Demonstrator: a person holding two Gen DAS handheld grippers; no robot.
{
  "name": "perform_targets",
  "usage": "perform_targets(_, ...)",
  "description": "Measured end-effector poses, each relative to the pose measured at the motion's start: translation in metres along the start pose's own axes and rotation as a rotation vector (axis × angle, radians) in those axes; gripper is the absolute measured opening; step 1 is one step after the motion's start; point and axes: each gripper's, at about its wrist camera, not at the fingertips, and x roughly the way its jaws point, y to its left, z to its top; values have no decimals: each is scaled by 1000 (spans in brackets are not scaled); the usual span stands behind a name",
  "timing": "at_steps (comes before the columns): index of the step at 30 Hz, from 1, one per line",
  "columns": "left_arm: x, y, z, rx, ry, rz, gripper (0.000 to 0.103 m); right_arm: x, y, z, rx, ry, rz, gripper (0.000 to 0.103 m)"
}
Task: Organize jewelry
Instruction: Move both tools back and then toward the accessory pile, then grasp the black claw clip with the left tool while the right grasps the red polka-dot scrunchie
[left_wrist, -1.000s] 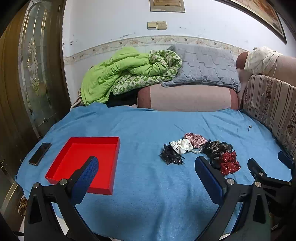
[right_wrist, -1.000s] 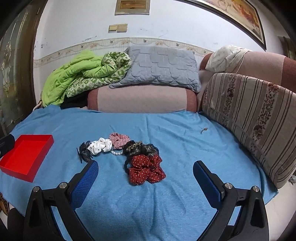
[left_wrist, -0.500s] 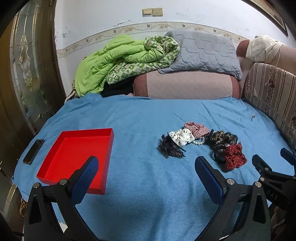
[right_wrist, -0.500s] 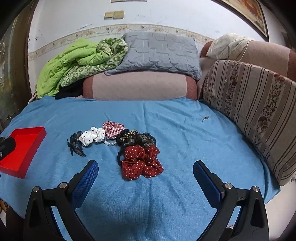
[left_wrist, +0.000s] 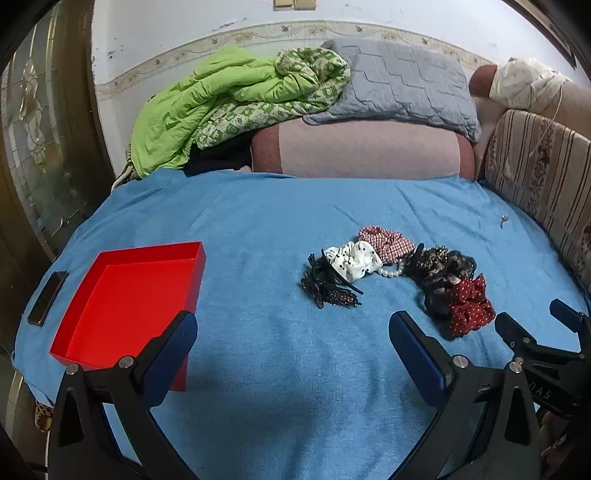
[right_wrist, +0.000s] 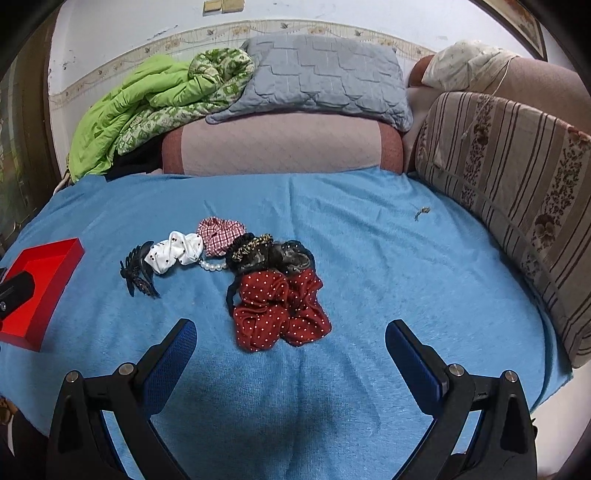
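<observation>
The left hand-held gripper (left_wrist: 291, 339) hovers over the blue blanket (left_wrist: 280, 387) with its jaws spread wide and nothing between them. The red tray (left_wrist: 129, 299) sits just ahead of its left finger, partly overlapped by it in view, and a dark phone (left_wrist: 48, 297) lies farther left of the tray. Ahead and to the right of this gripper lies the cluster of hair accessories: a black claw clip (left_wrist: 328, 284), a white dotted scrunchie (left_wrist: 354, 260), a red checked scrunchie (left_wrist: 388, 242), a pearl string (left_wrist: 391, 271) and a dark patterned scrunchie (left_wrist: 443, 273).

The right hand-held gripper (right_wrist: 290, 339) is likewise released and empty. The red polka-dot scrunchie (right_wrist: 280, 310) lies directly ahead, just beyond the gap between its fingertips, touching the dark scrunchie behind it. A striped cushion (right_wrist: 517, 192) stands far to its right.
</observation>
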Motion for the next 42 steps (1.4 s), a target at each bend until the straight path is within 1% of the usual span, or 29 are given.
perform_targets(5,15,-2,2,-2,34,-11,103,8,-5,1,14,23,3,103)
perform_targets(9,27,-7,3,23,45,-8,103,15,-10,2,24,44,-3,103)
perform_targets(15,49,-11,7,19,80,-28,103,33,-14,4,28,86,12,103)
perform_targets(30,105,-16,16,16,149,-46,103,61,-16,5,42,118,33,102)
perform_targets(35,121,-13,23,13,145,-53,103,66,-23,3,72,116,73,102)
perform_targets(39,135,-10,29,10,146,-74,103,70,-25,1,78,120,85,102)
perform_targets(42,146,-4,35,5,138,-68,103,74,-26,0,78,126,84,100)
